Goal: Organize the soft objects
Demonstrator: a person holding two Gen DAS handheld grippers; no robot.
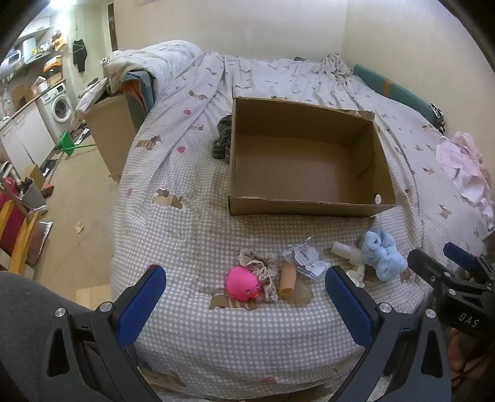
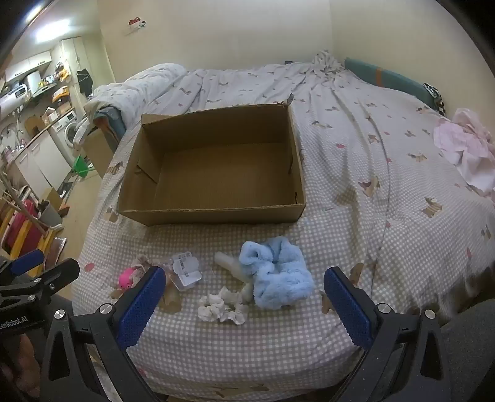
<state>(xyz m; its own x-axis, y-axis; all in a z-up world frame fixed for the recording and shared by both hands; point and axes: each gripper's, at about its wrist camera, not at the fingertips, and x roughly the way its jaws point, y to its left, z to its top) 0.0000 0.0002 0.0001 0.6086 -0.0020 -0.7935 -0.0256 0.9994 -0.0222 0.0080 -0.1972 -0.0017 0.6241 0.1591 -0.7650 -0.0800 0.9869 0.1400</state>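
Scrunchies: blue fluffy scrunchie [image 2: 277,273], white scrunchie [image 2: 221,308] by the bed's [image 2: 355,198] near edge
Box: cardboard box [image 2: 213,216] empty, mid-bed
Fingers: left gripper [image 1: 244,304], right gripper [image 2: 244,304] both spread wide, pinching nothing

The cardboard box [image 2: 213,173] sat on the bed [image 2: 371,201]. Before the box lay the fluffy scrunchie [image 2: 278,275], with the rubber duck [image 1: 243,283] further left.

A wide bed [image 1: 191,334] with a grey checked cover fills the room, against plain cream walls [image 1: 247,27]. On the left the beige floor [image 1: 83,191] leads to a kitchen corner with a white washing machine [image 1: 62,106], white cabinets [image 1: 27,136] and crowded shelves [image 1: 46,55]. A ceiling lamp [image 2: 52,27] shines there.
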